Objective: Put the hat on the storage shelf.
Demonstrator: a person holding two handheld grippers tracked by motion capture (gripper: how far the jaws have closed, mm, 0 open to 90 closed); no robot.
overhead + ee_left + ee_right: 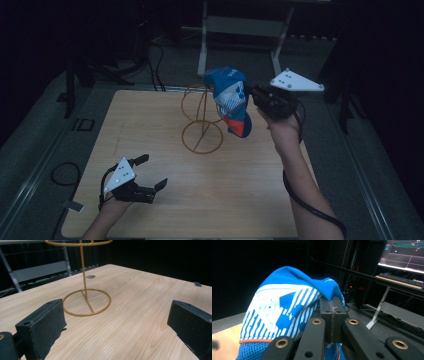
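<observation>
At the near left corner of the wooden table (165, 215) we list first the left gripper (152, 172), held low over the boards in the person's left hand, its jaws spread wide with nothing between them; the left gripper view confirms bare wood in the gap. Next, toward the middle of the table, stands a gold wire stand (201, 120): a flat ring for a foot, a thin upright post, and a second ring at the top, all unoccupied. Just right of the stand's top ring we record a blue cap (231, 100), patterned in white with an orange trim, hanging in the air above the table and close beside the upper ring, though we cannot tell whether the two touch. At the far right is the right gripper (252, 92), held raised, its jaws clenched tight on a fold of the cap's fabric, as the right gripper view shows plainly (331, 307). Risks, as we judge them: the stand is light wire and nothing steadies it, so a cap dragged sideways against the top ring could tip it over; the pinch holds only a small fold, so the cloth could slip free; and a cap released off centre may slide off the ring onto the table.
</observation>
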